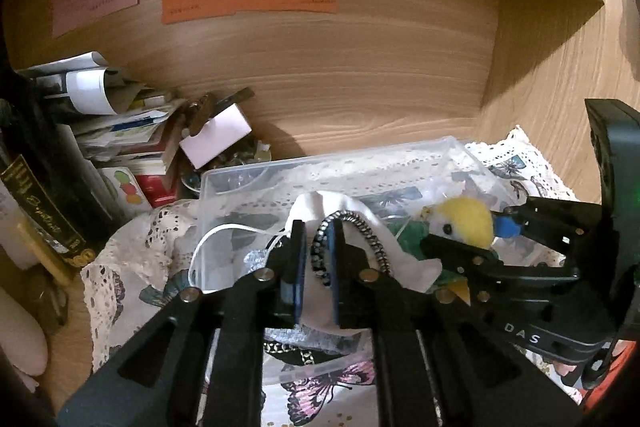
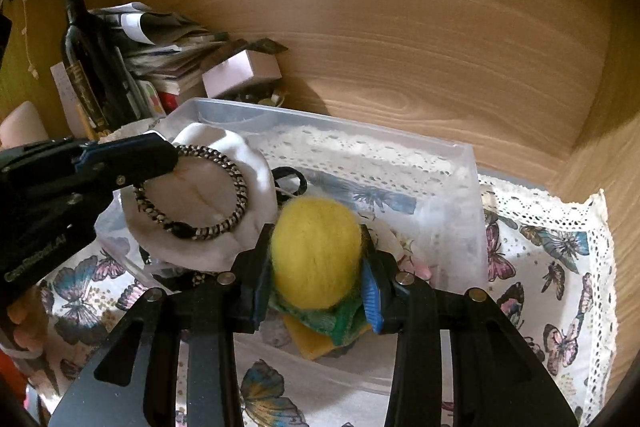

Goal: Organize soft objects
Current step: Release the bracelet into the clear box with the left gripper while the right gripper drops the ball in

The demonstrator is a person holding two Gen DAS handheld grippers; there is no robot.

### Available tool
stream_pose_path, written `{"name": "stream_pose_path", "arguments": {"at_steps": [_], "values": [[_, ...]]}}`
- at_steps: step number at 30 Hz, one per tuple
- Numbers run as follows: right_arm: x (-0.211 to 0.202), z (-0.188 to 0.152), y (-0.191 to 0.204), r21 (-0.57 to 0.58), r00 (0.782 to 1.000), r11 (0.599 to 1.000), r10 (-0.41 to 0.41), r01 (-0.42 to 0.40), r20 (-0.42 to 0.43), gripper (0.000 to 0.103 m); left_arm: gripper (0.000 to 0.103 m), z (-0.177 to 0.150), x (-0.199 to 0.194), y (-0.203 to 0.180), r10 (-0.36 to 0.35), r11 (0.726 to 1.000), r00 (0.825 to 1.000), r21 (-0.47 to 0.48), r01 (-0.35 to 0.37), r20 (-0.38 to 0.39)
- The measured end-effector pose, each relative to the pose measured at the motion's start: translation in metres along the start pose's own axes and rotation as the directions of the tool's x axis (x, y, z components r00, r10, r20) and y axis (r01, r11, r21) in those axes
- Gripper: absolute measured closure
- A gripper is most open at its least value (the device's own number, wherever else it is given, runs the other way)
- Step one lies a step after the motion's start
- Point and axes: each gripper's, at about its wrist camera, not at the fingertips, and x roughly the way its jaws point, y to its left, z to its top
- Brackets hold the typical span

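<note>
On the left, a dark wine bottle stands beside a stack of papers, beyond both grippers. The left gripper has its jaws nearly closed on a white soft piece with a braided black-and-white ring around it, above the left end of the clear plastic box. To its right, the right gripper has its jaws half open and pressed on both sides of a yellow felt bird, over the box.

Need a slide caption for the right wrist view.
Right gripper clamps a yellow felt bird over the clear plastic box; left gripper holds a white pouch beside it.
</note>
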Motion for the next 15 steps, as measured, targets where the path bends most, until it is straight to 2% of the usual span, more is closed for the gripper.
{"name": "stream_pose_path", "arguments": {"at_steps": [1,2,3,8,12,15], "values": [[-0.001,0.000,0.000,-0.003,1.000,1.000,-0.006,0.006,0.002,0.065,0.077,0.000,-0.002,0.000,-0.005,1.000,1.000,0.000,0.005,0.000],[-0.002,0.000,0.001,-0.005,1.000,1.000,-0.012,0.012,0.004,0.058,0.065,-0.001,-0.005,-0.001,-0.006,1.000,1.000,-0.001,0.006,0.003],[-0.005,0.000,0.001,-0.005,1.000,1.000,-0.019,0.019,0.015,0.050,0.057,-0.001,-0.008,0.000,-0.006,1.000,1.000,-0.003,0.006,0.012],[-0.022,0.003,-0.001,-0.001,0.997,0.999,-0.037,0.037,0.062,0.046,0.055,-0.002,-0.028,-0.001,0.000,1.000,0.998,0.006,-0.001,0.057],[-0.045,0.003,0.000,0.002,0.993,0.999,-0.033,0.033,0.114,0.042,0.042,-0.002,-0.048,-0.001,-0.014,1.000,0.996,-0.007,0.015,0.090],[-0.066,0.001,0.004,-0.005,0.986,1.000,-0.027,0.028,0.162,0.042,0.040,-0.003,-0.065,0.001,-0.022,1.000,0.992,-0.012,0.023,0.123]]}}
